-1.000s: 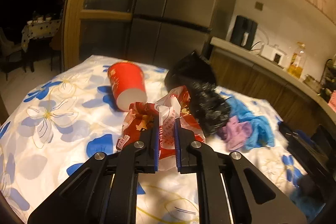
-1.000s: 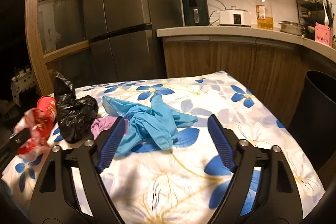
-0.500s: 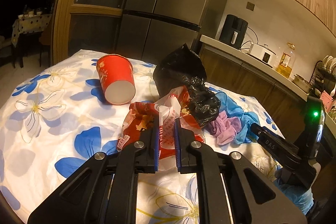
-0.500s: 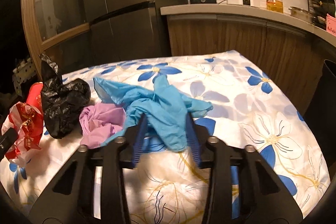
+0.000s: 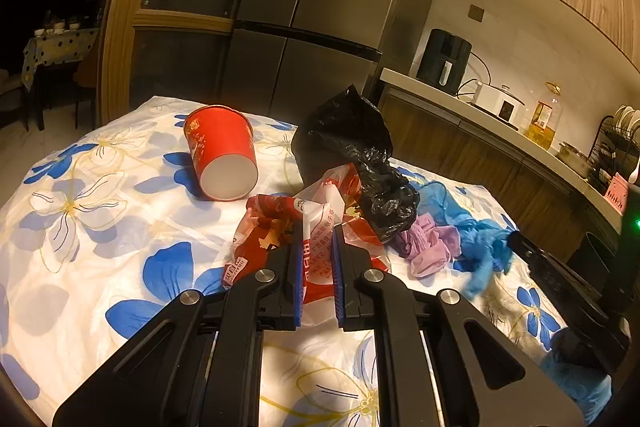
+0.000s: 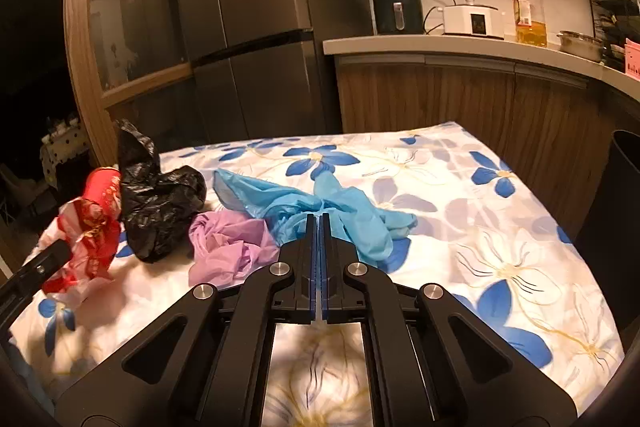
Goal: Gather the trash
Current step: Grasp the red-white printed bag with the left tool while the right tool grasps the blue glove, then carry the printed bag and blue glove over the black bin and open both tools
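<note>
Big change from a second ago: the right gripper (image 6: 319, 223) was gaping wide over the blue glove (image 6: 352, 211), now its jaws are pinched all the way together on a fold of it. So that glove looks grabbed and ready to lift toward the dark bin (image 6: 616, 227) off the table's (image 6: 500, 259) right edge. The glove lies mid-table, long axis running left to right, fingers pointing at that right edge. The left gripper (image 5: 317, 247) is narrow, clamped on the red-and-white wrapper (image 5: 280, 227) nearer the left edge.
</note>
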Tool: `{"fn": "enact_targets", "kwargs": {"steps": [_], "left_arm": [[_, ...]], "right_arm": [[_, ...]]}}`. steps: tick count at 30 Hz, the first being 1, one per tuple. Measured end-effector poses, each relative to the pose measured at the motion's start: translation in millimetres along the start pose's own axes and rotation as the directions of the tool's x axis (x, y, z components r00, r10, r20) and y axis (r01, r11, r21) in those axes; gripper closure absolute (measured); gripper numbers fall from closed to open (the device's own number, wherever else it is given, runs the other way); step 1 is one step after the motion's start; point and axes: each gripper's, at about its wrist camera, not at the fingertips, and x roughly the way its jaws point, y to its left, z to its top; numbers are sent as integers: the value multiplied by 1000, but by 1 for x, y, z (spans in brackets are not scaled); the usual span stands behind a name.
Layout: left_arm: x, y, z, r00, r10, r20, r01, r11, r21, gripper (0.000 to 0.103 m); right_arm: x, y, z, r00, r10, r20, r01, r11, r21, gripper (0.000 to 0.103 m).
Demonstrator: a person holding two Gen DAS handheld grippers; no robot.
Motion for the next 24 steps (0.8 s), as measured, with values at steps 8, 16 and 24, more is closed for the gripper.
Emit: {"fn": "enact_targets", "kwargs": {"steps": [8, 16, 24], "left_arm": [[-3, -3, 0, 1000, 8, 8, -8, 1000, 18, 91], [-19, -23, -2, 1000, -10, 26, 8, 997, 77, 91], [-35, -59, -8, 998, -61, 26, 57, 990, 129, 91]], "right_arm": [[-43, -11, 4, 998, 14, 54, -15, 1000, 14, 102], [-81, -23, 6, 995, 6, 100, -8, 1000, 21, 102], [-115, -40, 8, 990, -4, 144, -1, 1000, 29, 102]]}}
